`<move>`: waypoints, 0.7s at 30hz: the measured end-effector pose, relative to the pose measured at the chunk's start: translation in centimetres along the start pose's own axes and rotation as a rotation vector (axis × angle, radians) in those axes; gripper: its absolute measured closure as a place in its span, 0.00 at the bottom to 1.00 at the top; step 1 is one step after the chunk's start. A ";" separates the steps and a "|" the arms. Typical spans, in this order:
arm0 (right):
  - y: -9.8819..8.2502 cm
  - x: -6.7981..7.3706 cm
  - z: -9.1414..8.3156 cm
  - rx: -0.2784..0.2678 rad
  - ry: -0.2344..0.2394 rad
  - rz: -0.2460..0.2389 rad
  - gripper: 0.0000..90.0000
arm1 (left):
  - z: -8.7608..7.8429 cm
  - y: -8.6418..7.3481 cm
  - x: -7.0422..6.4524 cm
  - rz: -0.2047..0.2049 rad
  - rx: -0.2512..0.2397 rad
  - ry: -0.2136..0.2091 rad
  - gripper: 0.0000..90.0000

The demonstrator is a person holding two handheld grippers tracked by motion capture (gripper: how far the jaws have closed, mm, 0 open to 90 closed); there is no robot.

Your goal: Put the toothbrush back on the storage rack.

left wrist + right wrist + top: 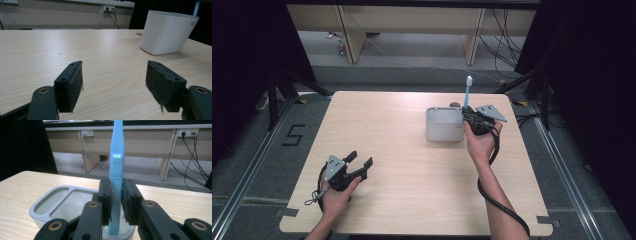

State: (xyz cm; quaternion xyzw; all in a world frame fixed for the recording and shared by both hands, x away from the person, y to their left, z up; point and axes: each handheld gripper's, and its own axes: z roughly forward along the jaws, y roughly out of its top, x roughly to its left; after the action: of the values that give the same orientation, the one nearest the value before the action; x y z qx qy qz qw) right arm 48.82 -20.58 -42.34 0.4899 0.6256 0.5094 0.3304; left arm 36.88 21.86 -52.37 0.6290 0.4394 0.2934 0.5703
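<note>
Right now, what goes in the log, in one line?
right hand-held gripper: shut on toothbrush | toothbrush: upright over holder | left hand-held gripper: open

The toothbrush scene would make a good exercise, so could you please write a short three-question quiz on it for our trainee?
1. True or false: the right gripper is shut on the blue toothbrush.
2. How do the left gripper's jaws stand? A. open, nothing between them; B. shut on the holder; C. shut on a cloth.
3. In a few words: how is the toothbrush oriented, and where is its lower end relative to the white holder?

Key
1. True.
2. A.
3. Upright, bristle head on top; its lower end is in the compartment at the holder's right end, seen from the high view.
</note>
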 end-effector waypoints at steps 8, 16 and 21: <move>-0.3 0.0 0.1 -0.004 -0.002 -0.008 0.87 | 0.0 0.0 0.0 0.001 0.000 0.001 0.32; -0.6 -0.2 0.1 0.010 0.005 -0.019 0.87 | 0.0 0.0 0.0 0.000 -0.004 -0.003 0.32; -0.8 -0.2 0.1 0.024 0.001 -0.010 0.87 | 0.0 0.0 0.0 0.000 0.000 0.000 0.32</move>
State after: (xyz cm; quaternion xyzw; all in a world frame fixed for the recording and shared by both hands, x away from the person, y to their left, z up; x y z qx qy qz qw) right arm 48.69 -20.71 -43.15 0.4904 0.6342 0.5007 0.3266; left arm 36.88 21.86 -52.37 0.6291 0.4393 0.2935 0.5702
